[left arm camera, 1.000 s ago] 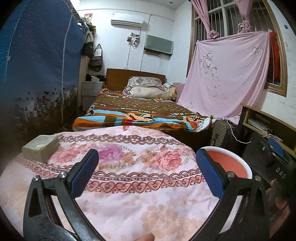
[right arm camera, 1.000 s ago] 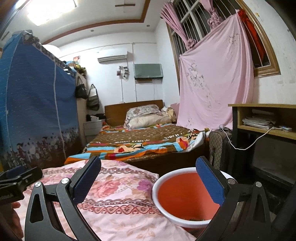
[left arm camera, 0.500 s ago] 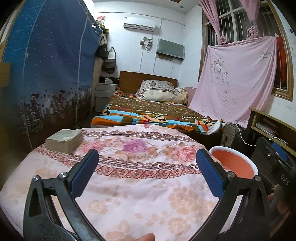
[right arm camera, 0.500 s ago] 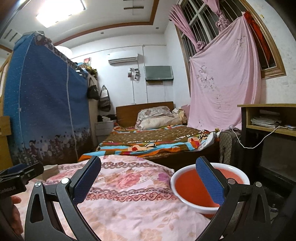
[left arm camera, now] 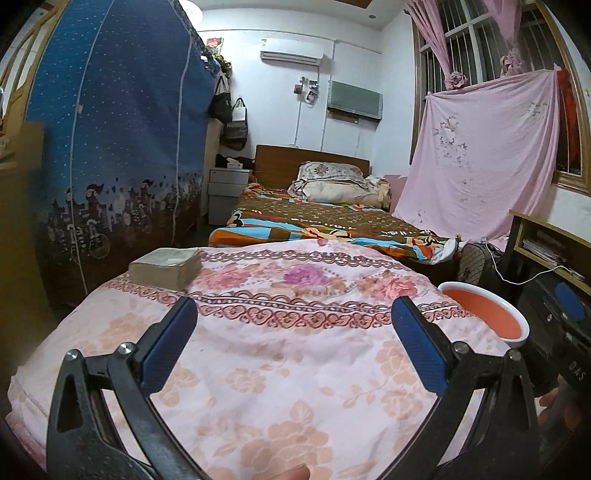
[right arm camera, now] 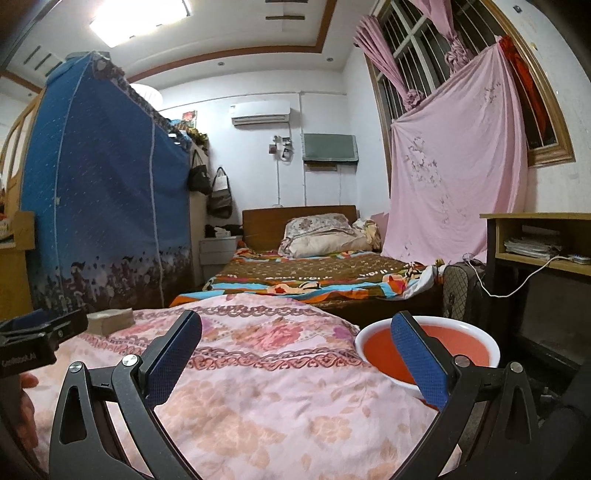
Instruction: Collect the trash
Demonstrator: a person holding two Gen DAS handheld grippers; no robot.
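Floral quilt (left arm camera: 280,354) bears a box (left arm camera: 166,266); basin (right arm camera: 428,350) beside; both tools (left arm camera: 295,332) (right arm camera: 295,339) wide.

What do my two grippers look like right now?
Both match: left gripper and right gripper have black frames with triangular cut-outs, silver screws and blue textured pads. The left's body, seen from the right camera, bears white lettering, too blurred to read.

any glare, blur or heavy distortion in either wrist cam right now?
Right wrist: ceiling light blown out at top left; walls bow from fisheye. Left wrist: dark vignette at corners, left edge soft and smeared; floral cloth and open left tongs sharp.
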